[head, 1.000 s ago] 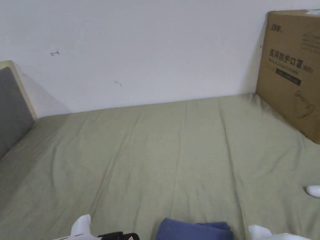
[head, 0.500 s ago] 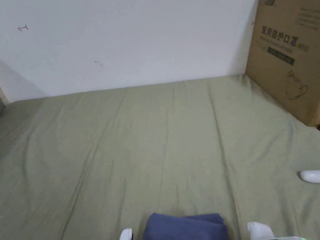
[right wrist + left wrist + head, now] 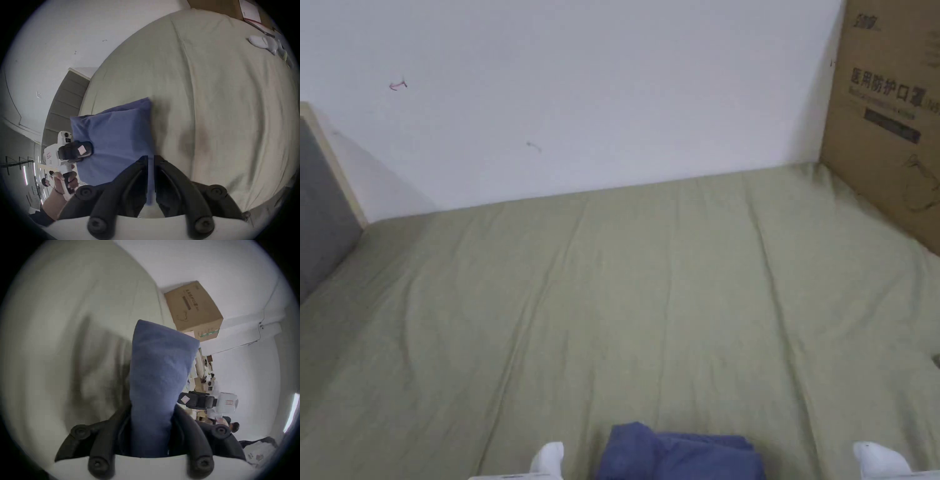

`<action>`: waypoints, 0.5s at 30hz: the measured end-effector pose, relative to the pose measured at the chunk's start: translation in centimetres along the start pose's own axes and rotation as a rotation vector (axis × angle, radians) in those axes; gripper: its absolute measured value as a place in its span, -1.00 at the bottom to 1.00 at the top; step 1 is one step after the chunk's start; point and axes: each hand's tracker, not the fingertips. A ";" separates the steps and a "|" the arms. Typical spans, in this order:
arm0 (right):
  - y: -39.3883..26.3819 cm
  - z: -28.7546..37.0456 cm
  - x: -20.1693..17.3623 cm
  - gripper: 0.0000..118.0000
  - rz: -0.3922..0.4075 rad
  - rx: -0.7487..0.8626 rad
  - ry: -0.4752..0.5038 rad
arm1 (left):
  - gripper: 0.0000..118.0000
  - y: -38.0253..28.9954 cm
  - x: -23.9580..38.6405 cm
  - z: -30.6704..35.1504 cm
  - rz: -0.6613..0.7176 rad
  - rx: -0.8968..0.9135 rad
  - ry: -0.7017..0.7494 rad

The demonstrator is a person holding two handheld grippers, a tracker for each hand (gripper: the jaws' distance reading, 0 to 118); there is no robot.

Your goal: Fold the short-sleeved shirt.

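Left gripper [image 3: 151,426]: jaws clamped on a thick wad of the blue shirt [image 3: 160,369]; the cloth fills the gap and runs straight out ahead of the tips. Right gripper [image 3: 151,178]: jaws nearly together, a thin edge of the same shirt pinched between them.

Shirt lies between the two tools. In the right gripper view the folded bundle [image 3: 113,138] spreads away to the left gripper's side, and the left gripper [image 3: 76,151] shows biting its far edge, with the hand [image 3: 65,181] on the grip below it. So each tool holds one end, and the bundle's long axis runs from one to the other.

Head view: the shirt's far edge [image 3: 681,453] pokes up at the bottom of frame, white tool bodies on either side. Looks already folded small, several layers; late stage, by my reading.

Outward: green bedsheet [image 3: 650,300] stretches ahead of both tools, bare and wrinkled. Shadow on the sheet beside the cloth in both gripper views suggests the bundle is lifted, not resting. Cardboard box [image 3: 894,112] well off beyond the right gripper, against the wall.

Coming move likely a set-down or last fold forward; both ends need to travel level, neither hand is nearer.
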 end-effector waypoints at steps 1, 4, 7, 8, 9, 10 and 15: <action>-0.2 0.5 -0.3 -0.87 0.004 0.003 0.005 | -0.69 0.2 0.0 1.7 -0.019 0.023 0.031; -1.1 1.8 -1.6 -0.87 0.031 0.009 0.009 | -0.69 1.6 -2.3 8.9 -0.005 0.058 0.168; -1.5 2.5 -2.6 -0.87 0.076 -0.002 -0.023 | -0.69 3.2 -4.9 16.1 -0.005 0.082 0.335; -1.5 2.7 -2.9 -0.87 0.084 -0.002 -0.034 | -0.68 3.8 -5.6 18.4 0.007 0.077 0.364; -1.4 2.9 -3.1 -0.87 0.087 -0.001 -0.042 | -0.68 4.3 -6.2 20.4 0.034 0.073 0.385; -1.3 3.0 -3.2 -0.87 0.087 0.000 -0.045 | -0.68 4.7 -6.5 22.0 0.036 0.087 0.417; -0.7 3.4 -4.0 -0.87 0.074 0.014 -0.066 | -0.50 6.5 -8.6 29.7 0.024 0.127 0.681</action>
